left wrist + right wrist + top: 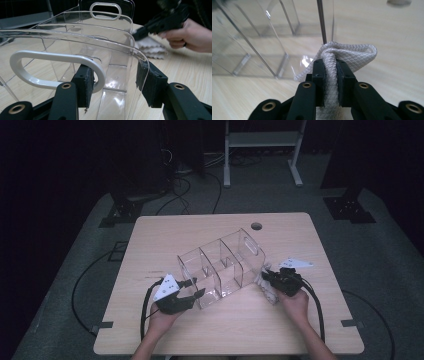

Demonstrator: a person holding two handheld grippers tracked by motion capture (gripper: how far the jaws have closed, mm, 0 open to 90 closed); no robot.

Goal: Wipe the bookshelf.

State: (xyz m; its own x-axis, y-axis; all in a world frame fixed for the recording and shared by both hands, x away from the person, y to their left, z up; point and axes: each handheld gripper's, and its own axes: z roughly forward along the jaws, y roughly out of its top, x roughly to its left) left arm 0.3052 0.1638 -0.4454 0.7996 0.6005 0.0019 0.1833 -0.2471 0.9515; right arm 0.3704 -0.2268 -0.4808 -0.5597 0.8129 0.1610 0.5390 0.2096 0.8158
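While the right gripper's (329,75) fingers are clamped on a white cloth (352,53) held against the clear organizer (222,265) on the desk (300,330), and the left gripper's (113,86) fingers stand spread around its near end wall without visibly pinching it, wiping is judged barely begun, the inner compartments seemingly untouched.

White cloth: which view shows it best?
The right gripper view: the white cloth is bunched between the right tool's jaws, its diamond weave clear. The left gripper view shows it as a blurred heap; the high view, a small pale patch.
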